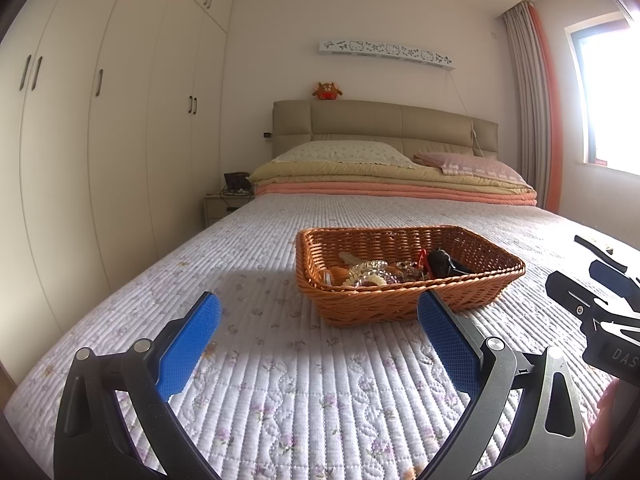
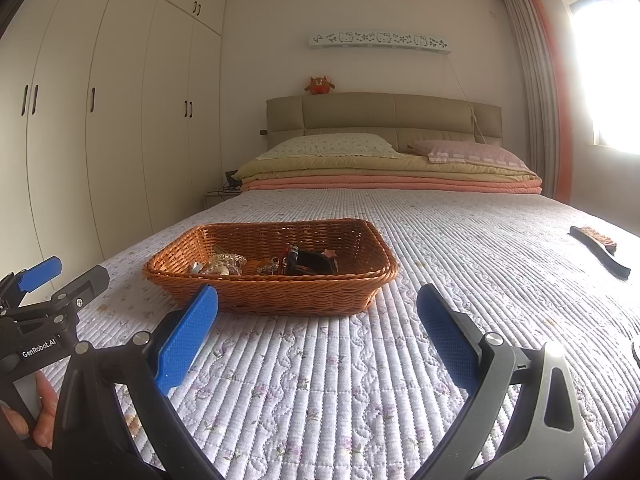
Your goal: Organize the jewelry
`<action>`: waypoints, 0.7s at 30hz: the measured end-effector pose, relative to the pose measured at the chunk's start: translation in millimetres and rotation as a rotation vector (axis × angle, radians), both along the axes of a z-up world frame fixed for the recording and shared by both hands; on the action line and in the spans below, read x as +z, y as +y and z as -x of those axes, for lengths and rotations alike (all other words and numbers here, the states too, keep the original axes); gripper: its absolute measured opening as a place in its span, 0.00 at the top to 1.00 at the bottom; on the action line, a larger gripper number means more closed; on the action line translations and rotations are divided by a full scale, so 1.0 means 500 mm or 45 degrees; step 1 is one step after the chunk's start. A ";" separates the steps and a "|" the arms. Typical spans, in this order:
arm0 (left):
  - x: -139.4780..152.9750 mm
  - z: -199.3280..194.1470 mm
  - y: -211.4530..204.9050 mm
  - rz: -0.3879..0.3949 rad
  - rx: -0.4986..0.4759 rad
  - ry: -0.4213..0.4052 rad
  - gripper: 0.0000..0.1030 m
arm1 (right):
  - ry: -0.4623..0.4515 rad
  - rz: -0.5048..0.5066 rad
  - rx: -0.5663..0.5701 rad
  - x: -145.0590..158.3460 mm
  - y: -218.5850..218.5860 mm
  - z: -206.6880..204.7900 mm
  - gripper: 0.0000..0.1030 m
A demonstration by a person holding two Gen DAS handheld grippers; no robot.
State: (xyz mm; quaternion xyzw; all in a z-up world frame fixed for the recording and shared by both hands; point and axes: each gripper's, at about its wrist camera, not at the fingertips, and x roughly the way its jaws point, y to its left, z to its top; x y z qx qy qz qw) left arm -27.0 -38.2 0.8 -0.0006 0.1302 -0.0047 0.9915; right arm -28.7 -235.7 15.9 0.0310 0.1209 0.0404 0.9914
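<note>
A brown wicker basket (image 1: 404,304) (image 2: 276,292) stands on the quilted bed. It holds mixed jewelry: clear bead bracelets (image 1: 370,272) (image 2: 224,264), a metal trinket (image 2: 270,267) and a dark case with red parts (image 1: 444,262) (image 2: 312,262). My left gripper (image 1: 320,312) is open and empty, just short of the basket's near side. My right gripper (image 2: 318,306) is open and empty, also just short of the basket. The right gripper shows at the left view's right edge (image 1: 592,300); the left gripper shows at the right view's left edge (image 2: 60,280).
A black-handled brush (image 2: 600,250) (image 1: 598,246) lies on the bed to the right. Folded blankets (image 1: 392,186) and pillows are stacked at the headboard. White wardrobes (image 1: 120,120) line the left wall. A window with curtains is on the right.
</note>
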 end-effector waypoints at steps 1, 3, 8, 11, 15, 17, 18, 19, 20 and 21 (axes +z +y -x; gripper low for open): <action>0.000 0.002 0.000 0.000 0.000 -0.002 0.07 | 0.001 -0.002 0.000 0.000 -0.001 0.000 0.07; 0.000 0.002 0.000 -0.001 0.001 -0.005 0.07 | 0.002 -0.005 0.000 0.001 -0.002 0.001 0.07; -0.001 0.003 0.000 -0.001 0.001 -0.002 0.07 | 0.001 -0.004 0.002 0.002 -0.003 0.001 0.07; -0.001 0.003 0.000 -0.002 0.001 -0.001 0.07 | 0.002 -0.005 0.002 0.002 -0.003 0.001 0.07; 0.000 0.003 0.000 -0.002 0.001 0.000 0.07 | 0.002 -0.005 0.002 0.002 -0.004 0.001 0.07; 0.000 0.004 -0.001 -0.003 0.001 0.000 0.07 | 0.002 -0.004 0.002 0.003 -0.003 0.001 0.07; 0.000 0.003 -0.001 -0.003 0.001 0.000 0.07 | 0.002 -0.005 0.002 0.002 -0.004 0.001 0.07; 0.000 0.004 -0.001 -0.003 0.002 0.000 0.07 | 0.002 -0.005 0.002 0.002 -0.003 0.001 0.07; 0.000 0.004 -0.001 -0.003 0.001 0.000 0.07 | 0.002 -0.005 0.002 0.002 -0.003 0.001 0.07; 0.000 0.005 -0.001 -0.003 0.001 0.000 0.07 | 0.002 -0.006 0.002 0.002 -0.003 0.001 0.07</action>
